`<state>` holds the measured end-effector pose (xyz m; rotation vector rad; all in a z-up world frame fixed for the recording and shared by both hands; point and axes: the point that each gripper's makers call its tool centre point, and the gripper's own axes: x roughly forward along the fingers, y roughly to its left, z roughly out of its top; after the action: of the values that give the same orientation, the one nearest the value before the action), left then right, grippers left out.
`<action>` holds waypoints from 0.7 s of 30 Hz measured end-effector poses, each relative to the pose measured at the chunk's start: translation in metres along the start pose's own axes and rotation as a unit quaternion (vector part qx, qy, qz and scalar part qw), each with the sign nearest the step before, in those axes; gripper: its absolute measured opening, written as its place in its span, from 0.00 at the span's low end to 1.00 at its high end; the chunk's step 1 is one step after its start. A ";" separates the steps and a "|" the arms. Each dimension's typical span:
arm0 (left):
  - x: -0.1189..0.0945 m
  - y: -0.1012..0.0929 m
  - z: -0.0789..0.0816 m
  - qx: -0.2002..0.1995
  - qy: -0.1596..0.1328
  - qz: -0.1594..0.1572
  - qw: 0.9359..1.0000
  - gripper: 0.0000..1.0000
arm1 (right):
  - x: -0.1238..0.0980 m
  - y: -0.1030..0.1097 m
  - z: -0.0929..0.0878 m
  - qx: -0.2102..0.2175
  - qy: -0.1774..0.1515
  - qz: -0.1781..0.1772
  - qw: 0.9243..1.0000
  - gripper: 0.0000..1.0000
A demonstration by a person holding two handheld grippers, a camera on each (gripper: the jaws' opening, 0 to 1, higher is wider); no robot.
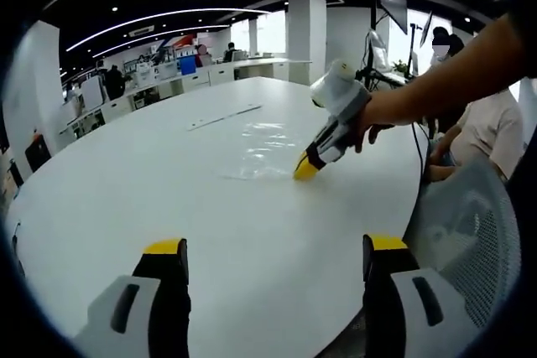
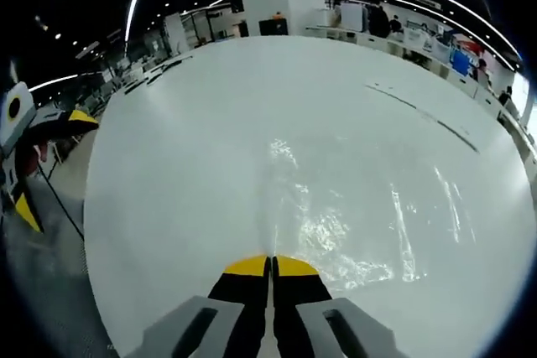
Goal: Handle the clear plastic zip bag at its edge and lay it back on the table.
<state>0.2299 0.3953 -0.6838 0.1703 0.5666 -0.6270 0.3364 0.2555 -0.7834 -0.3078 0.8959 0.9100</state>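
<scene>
the clear zip bag (image 2: 369,207) lies flat on the white tabletop (image 2: 185,148), and it is hard to read — in your right gripper view it shows mostly as glare and faint creases, its far edges melting into the white. in your left gripper view the bag (image 1: 260,150) is a pale shiny patch near the middle of the tabletop (image 1: 126,199), its outline barely traceable.

your right gripper (image 2: 270,267) has its jaws pressed together, yellow tips touching, right at the bag's near edge; whether a fold of film is pinched between them cannot be told. from the left gripper view the same gripper (image 1: 305,165) angles down with its yellow tip on the tabletop at the bag's edge, your hand (image 1: 373,119) wrapped around it.

your left gripper (image 1: 273,251) has its jaws wide apart with nothing between them, well short of the bag.

a mesh chair back (image 1: 470,232) sits at the tabletop's rim — a seated person (image 1: 482,127) beyond it is partly cut off.
</scene>
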 end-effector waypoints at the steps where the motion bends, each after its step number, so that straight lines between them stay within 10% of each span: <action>1: 0.000 0.000 0.000 0.000 0.000 0.000 1.000 0.84 | -0.004 0.010 0.000 -0.008 -0.004 0.009 1.000 0.00; 21: 0.009 0.008 -0.002 -0.007 0.007 -0.011 1.000 0.82 | -0.055 0.078 0.000 -0.165 -0.015 0.115 0.979 0.00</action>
<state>0.2399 0.3979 -0.6905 0.1560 0.5874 -0.6433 0.2587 0.2720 -0.7307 -0.4815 0.7609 1.2788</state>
